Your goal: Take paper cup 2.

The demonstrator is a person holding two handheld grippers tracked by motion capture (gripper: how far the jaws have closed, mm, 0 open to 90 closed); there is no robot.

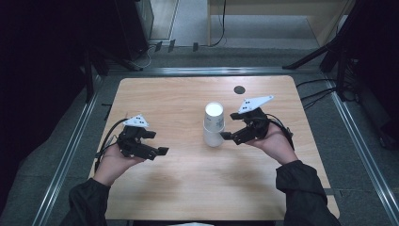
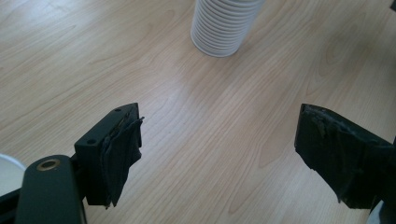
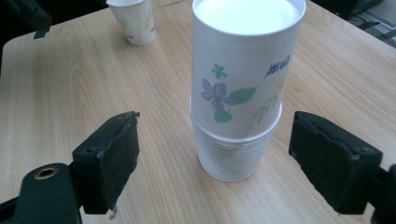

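I'm looking at a stack of paper cups (image 1: 214,124) sitting upside down around the middle of the tabletop (image 1: 188,188). My right gripper (image 1: 231,135) is hovering just beside it with its fingers (image 3: 109,158) spread wide either side of the stack, not touching. My left gripper (image 1: 159,143) is hanging well apart, fingers (image 2: 116,154) wide with nothing in them. There's 1 more cup (image 3: 133,21) standing farther off in the right gripper view.

Stack of cups (image 2: 224,25) cut off at top edge in left gripper view, second cup (image 3: 133,19) cropped at its rim in right gripper view, blue lettering on top cup (image 3: 279,65) too blurred to be read.
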